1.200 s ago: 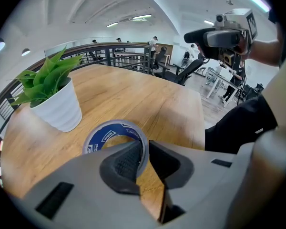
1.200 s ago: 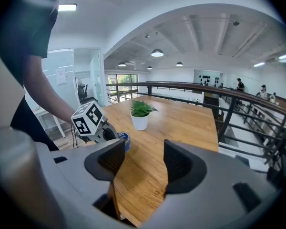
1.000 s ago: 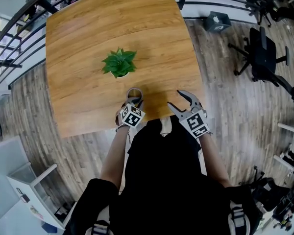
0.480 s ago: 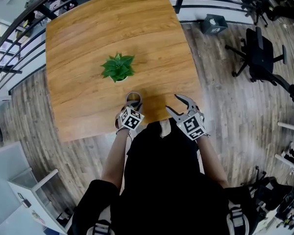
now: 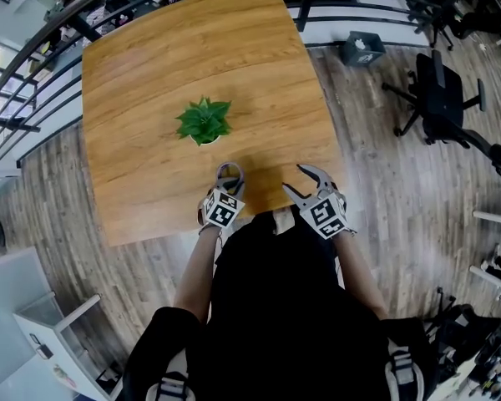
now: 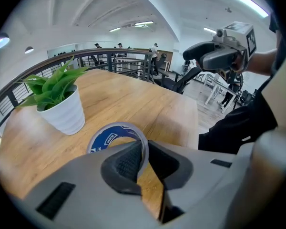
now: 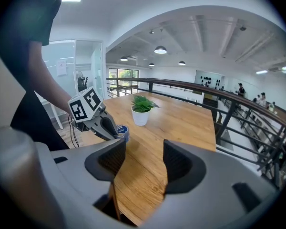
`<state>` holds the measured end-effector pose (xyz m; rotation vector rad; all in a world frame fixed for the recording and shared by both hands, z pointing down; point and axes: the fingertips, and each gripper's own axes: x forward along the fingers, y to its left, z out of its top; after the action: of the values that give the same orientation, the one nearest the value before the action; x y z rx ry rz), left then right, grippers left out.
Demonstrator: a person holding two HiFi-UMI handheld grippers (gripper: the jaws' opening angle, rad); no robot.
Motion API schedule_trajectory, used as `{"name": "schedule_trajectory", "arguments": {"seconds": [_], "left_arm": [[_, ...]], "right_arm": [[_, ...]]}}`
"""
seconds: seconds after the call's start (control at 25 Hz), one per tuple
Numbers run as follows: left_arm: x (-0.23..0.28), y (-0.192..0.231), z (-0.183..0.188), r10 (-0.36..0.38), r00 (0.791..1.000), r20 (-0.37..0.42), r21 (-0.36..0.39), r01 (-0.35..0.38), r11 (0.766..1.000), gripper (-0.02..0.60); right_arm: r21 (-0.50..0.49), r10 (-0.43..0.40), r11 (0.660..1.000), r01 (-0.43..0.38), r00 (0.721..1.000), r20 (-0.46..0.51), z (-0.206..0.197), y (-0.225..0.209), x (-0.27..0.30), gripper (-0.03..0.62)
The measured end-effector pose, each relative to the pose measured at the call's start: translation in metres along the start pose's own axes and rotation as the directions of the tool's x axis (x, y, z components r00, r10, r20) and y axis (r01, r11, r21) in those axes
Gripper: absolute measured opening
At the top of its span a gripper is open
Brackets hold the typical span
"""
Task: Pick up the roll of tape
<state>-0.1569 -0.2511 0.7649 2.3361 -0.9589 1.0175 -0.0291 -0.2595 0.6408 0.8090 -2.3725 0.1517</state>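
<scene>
With the left gripper [image 6: 144,159] we are pinching only the thin wall of the tape [image 6: 115,135], at 6 o'clock from the plant [image 5: 204,121], so it may be twisting loose when lifted; the right gripper [image 7: 140,163] is hanging wide, empty.

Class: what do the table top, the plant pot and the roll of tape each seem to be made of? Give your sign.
The table top: wood or wood-look laminate with a satin finish; grain streaks run across it.
The plant pot: white, smooth and matt, perhaps ceramic or plastic.
The roll of tape: clear glossy film wound on a blue printed core, probably card.
</scene>
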Motion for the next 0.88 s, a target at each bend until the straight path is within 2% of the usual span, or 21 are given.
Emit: {"name": "schedule_trajectory", "arguments": {"seconds": [0.52,0.88], "left_arm": [[-0.032,0.005,0.039,0.026,0.995,0.098,0.027,-0.028,0.999,0.058],[-0.059,0.005,0.086,0.044,0.977,0.207,0.063,-0.058,0.996,0.058]], "right_arm": [[-0.057,0.010,0.998,-0.007,0.999,0.039,0.021,-0.002,0.014,0.256],[-0.060,0.012,0.998,-0.008,0.997,0.074,0.037,-0.008,0.019,0.256]]}}
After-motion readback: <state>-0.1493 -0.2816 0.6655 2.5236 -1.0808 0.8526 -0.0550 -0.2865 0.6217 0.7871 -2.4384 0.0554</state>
